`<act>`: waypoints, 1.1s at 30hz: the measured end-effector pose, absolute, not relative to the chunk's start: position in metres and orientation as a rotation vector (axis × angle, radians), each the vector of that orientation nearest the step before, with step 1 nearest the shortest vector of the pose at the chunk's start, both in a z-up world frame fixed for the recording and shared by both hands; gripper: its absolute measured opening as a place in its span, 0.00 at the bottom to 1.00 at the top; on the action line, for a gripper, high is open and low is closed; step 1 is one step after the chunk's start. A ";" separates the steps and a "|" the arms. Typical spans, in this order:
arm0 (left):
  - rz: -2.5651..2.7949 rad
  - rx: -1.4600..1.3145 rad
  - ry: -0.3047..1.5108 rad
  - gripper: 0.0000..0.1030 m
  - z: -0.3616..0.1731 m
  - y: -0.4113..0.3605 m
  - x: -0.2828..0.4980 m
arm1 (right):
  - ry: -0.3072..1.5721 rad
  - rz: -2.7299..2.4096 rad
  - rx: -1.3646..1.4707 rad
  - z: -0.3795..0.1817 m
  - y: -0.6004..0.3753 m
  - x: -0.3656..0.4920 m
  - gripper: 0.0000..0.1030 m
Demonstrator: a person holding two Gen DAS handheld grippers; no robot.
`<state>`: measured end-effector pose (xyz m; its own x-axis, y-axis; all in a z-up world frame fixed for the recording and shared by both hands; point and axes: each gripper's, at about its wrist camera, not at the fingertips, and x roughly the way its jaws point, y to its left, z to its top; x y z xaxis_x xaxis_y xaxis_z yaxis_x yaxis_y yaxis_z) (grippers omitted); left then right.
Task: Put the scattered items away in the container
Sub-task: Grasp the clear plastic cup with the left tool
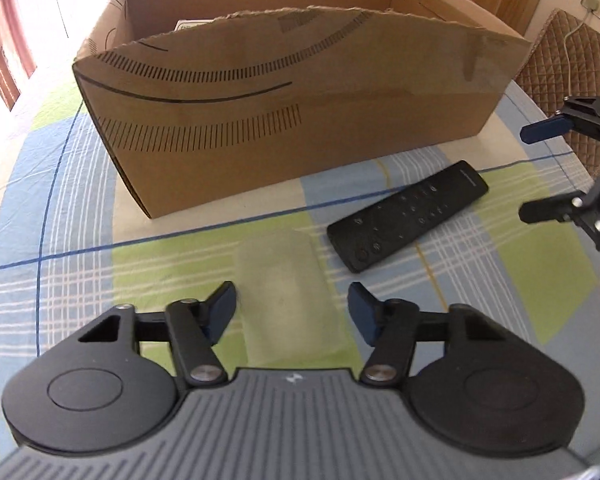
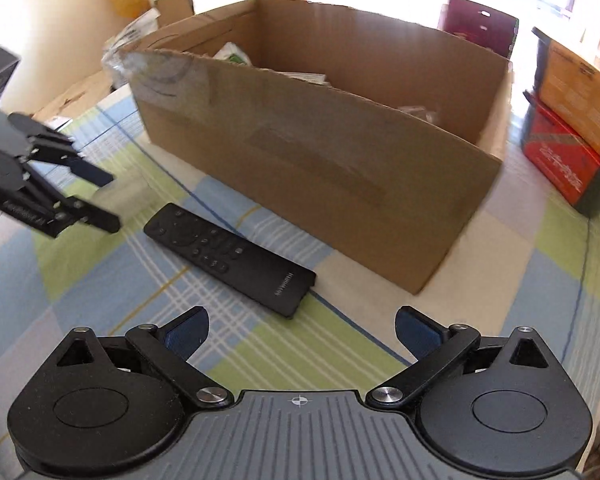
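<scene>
An open cardboard box [image 1: 300, 92] [image 2: 320, 152] stands on the checked tablecloth, with a few white packets [image 2: 236, 54] inside it. In front of it a black remote control [image 1: 408, 216] [image 2: 228, 252] lies flat on the cloth. A faint translucent rectangular item [image 1: 284, 280] lies just ahead of my left gripper [image 1: 292, 308], whose fingers are open on either side of its near end without touching it. My right gripper [image 2: 302, 328] is open and holds nothing, a little short of the remote's near end. Each gripper shows in the other's view: right gripper [image 1: 540, 172], left gripper [image 2: 96, 200].
A brown quilted chair back [image 1: 560, 64] stands at the table's right edge, below wall sockets [image 1: 596, 0]. Orange and red cartons [image 2: 572, 120] sit right of the box. Bags and clutter [image 2: 140, 32] lie behind the box on the left. A pink curtain [image 1: 0, 40] hangs by the window.
</scene>
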<state>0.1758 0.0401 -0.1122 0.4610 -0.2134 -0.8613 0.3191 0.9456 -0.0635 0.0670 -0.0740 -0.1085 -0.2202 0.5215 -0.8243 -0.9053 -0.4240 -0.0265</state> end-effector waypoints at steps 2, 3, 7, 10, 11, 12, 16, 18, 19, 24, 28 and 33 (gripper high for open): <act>-0.319 0.109 1.044 0.47 -0.112 0.047 0.172 | 0.550 1.852 -0.999 -0.110 -0.072 0.057 1.00; -0.313 0.107 1.045 0.47 -0.111 0.050 0.171 | 0.529 1.873 -1.010 -0.110 -0.071 0.051 1.00; -0.290 0.100 1.049 0.47 -0.110 0.063 0.163 | 0.432 1.932 -1.067 -0.118 -0.066 0.030 1.00; -0.273 0.095 1.052 0.47 -0.109 0.073 0.157 | 0.390 1.965 -1.097 -0.125 -0.059 0.018 0.97; -0.268 0.094 1.053 0.47 -0.108 0.077 0.155 | 0.386 1.971 -1.111 -0.128 -0.056 0.015 0.82; -0.262 0.092 1.054 0.47 -0.108 0.080 0.153 | 0.382 1.976 -1.124 -0.131 -0.053 0.012 0.75; -0.238 0.065 1.063 0.47 -0.107 0.092 0.145 | 0.379 1.970 -1.145 -0.143 -0.046 0.007 0.75; -0.234 0.061 1.066 0.47 -0.106 0.095 0.141 | 0.401 1.976 -1.140 -0.145 -0.045 0.008 0.74; -0.233 0.064 1.066 0.47 -0.106 0.095 0.140 | 0.436 1.972 -1.136 -0.145 -0.044 0.010 0.73; -0.233 0.065 1.070 0.47 -0.104 0.097 0.134 | 0.577 1.959 -1.136 -0.140 -0.057 0.012 0.49; -0.238 0.062 1.072 0.47 -0.104 0.097 0.129 | 0.603 1.940 -1.133 -0.138 -0.084 0.009 0.49; -0.250 0.053 1.083 0.47 -0.104 0.095 0.124 | 0.635 1.874 -1.111 -0.136 -0.111 0.004 0.50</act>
